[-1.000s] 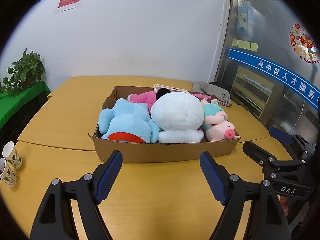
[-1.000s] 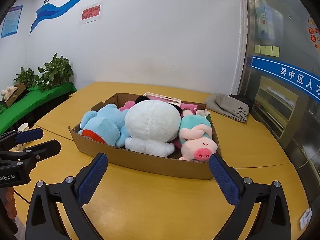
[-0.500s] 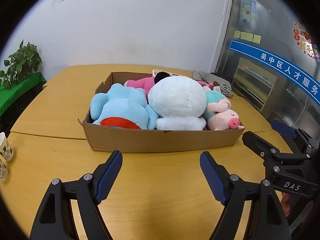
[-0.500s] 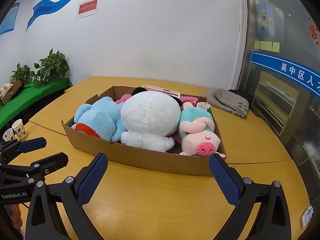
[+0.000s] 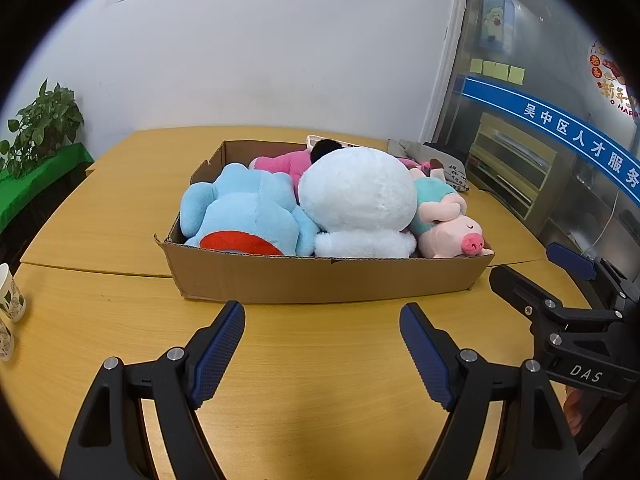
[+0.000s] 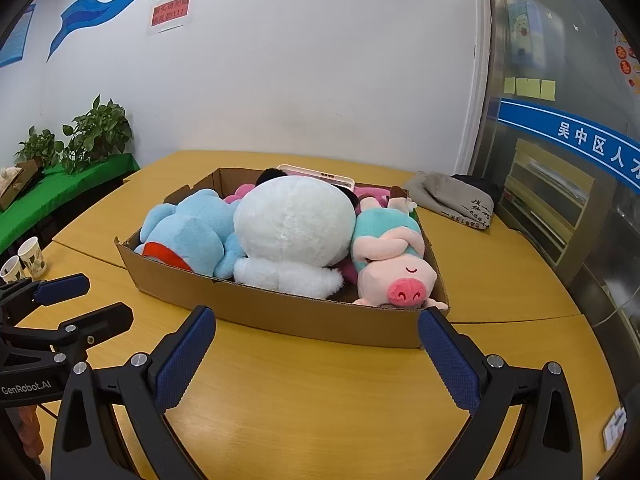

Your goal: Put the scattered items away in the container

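A shallow cardboard box (image 5: pixel 320 280) (image 6: pixel 280 316) lies on the yellow table, packed with plush toys. Inside are a light blue plush (image 5: pixel 248 216) (image 6: pixel 188 232), a big white plush (image 5: pixel 356 196) (image 6: pixel 292 220), a pink pig in a teal top (image 5: pixel 452 228) (image 6: pixel 392 268) and a pink toy (image 5: pixel 280 162) at the back. My left gripper (image 5: pixel 322 320) hovers open just in front of the box's near wall, nothing between its fingers. My right gripper (image 6: pixel 318 322) is open too, empty, before the box's right front corner.
Paper cups (image 5: pixel 10 292) (image 6: pixel 32 256) stand at the table's left edge. A folded grey cloth bag (image 6: pixel 456 200) lies behind the box on the right. Potted plants (image 6: pixel 96 132) sit on a green-covered side table at the left. A glass partition and shelves stand on the right.
Both views have drawn nearer to the box and sunk a little, so it fills more of the picture. Both grippers stay open and empty.
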Tool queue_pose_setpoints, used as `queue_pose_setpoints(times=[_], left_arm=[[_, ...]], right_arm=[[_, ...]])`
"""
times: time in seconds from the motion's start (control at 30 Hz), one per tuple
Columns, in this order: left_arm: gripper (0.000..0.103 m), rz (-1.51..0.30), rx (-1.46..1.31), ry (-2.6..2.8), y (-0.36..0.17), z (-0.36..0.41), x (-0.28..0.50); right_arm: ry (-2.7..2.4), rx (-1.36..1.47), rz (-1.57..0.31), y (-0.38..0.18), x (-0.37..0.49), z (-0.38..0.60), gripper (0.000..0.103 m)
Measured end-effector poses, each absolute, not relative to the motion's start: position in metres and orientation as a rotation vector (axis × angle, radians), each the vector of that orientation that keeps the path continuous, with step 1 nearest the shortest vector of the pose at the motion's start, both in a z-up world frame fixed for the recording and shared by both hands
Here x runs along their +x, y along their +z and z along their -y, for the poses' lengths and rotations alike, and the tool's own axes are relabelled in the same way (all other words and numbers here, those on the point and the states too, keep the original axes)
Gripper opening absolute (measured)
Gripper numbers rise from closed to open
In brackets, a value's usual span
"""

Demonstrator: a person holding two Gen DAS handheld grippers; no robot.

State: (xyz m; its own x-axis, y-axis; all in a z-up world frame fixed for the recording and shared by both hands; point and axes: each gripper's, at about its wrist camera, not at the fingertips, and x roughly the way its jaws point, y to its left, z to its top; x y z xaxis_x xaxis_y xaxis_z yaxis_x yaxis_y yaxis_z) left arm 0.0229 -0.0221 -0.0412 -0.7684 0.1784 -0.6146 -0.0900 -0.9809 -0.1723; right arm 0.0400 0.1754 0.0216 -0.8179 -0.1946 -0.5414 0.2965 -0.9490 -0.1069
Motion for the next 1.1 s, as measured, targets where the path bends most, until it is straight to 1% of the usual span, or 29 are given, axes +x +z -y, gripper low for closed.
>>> queue_pose_setpoints(times=[0.53,1.0,1.1], left_arm=[[0.080,0.203,-1.014,2.802,-0.044,0.021,0.018],[0.081,0.284,-1.008,2.733,-0.049,0.016,0.018],[0.081,0.257,-1.003,2.792,-0.049,0.016,0.023]], right_arm=[[-2.753,0.821,-0.260,0.014,0.036,-0.175,0.103],[-2.764,0.828,-0.243,0.011,0.034,-0.179,0.103],[-2.760,0.834,-0.238,0.009,0.034,-0.179,0.103]])
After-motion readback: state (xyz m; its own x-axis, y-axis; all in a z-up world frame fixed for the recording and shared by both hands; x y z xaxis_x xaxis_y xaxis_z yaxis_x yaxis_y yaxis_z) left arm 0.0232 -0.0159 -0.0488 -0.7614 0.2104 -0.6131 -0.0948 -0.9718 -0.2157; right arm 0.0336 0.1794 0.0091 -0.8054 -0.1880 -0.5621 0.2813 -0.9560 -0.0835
